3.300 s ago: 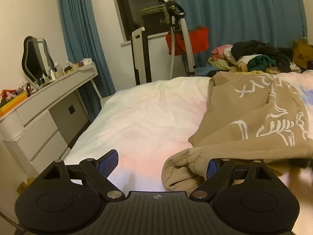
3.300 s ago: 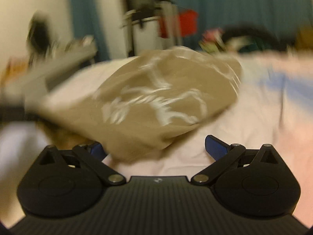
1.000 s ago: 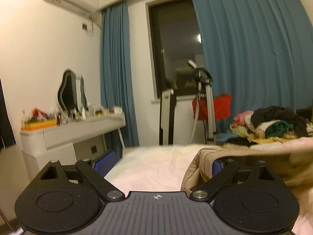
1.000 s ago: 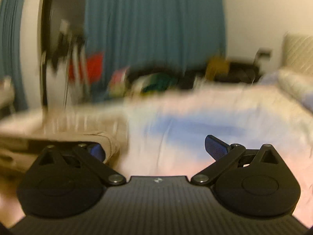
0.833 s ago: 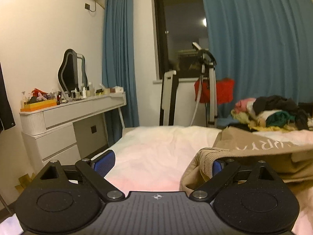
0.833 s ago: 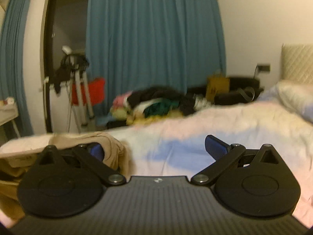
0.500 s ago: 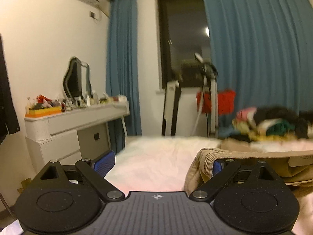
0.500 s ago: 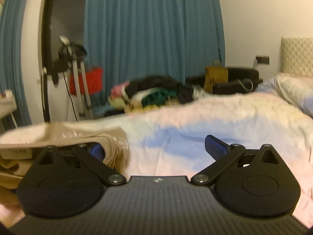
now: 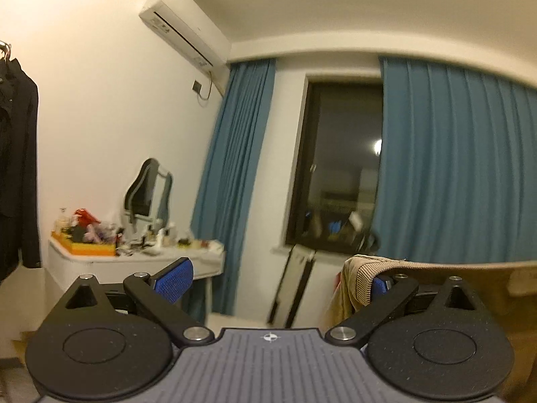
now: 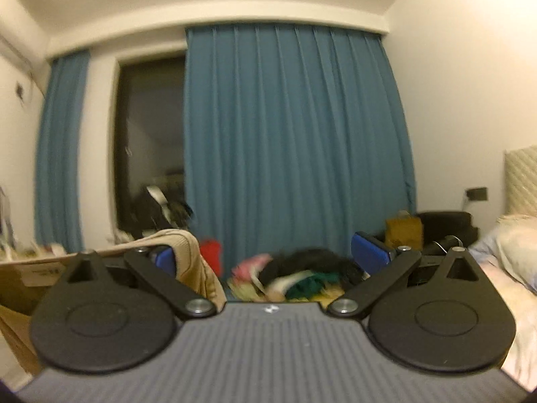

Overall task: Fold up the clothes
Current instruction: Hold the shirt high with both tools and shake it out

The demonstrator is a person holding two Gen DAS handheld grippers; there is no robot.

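Tan sweatshirt (image 9: 436, 270) is up in the air right now, stretched out between the two grippers, well above the bed. In the left wrist view its ribbed hem is draped over the right-hand finger of the left gripper (image 9: 275, 277), with the cloth running off to the right edge of the frame. That gripper's jaws stand wide, with one blue pad (image 9: 174, 278) totally bare on the left side, so the fabric looks hooked over one finger, not pinched.

Same deal on the other side: in the right wrist view the right gripper (image 10: 272, 257) has its jaws spread wide too, and the ribbed edge of the sweatshirt (image 10: 191, 252) hangs over its left-hand finger, trailing away to the left edge. Its other blue pad (image 10: 369, 255) is clear.

Both cameras are tilted up at the room. Blue curtains (image 10: 288, 141) frame a dark window (image 9: 339, 181), there's an air conditioner (image 9: 184, 27) high on the wall, and a white dressing table (image 9: 134, 258) with a mirror (image 9: 147, 191) and clutter on it. A pile of clothes (image 10: 295, 275) sits low beyond the right gripper, plus a pillow (image 10: 517, 241) at the bed's right edge. The right wrist view is a bit blurry.
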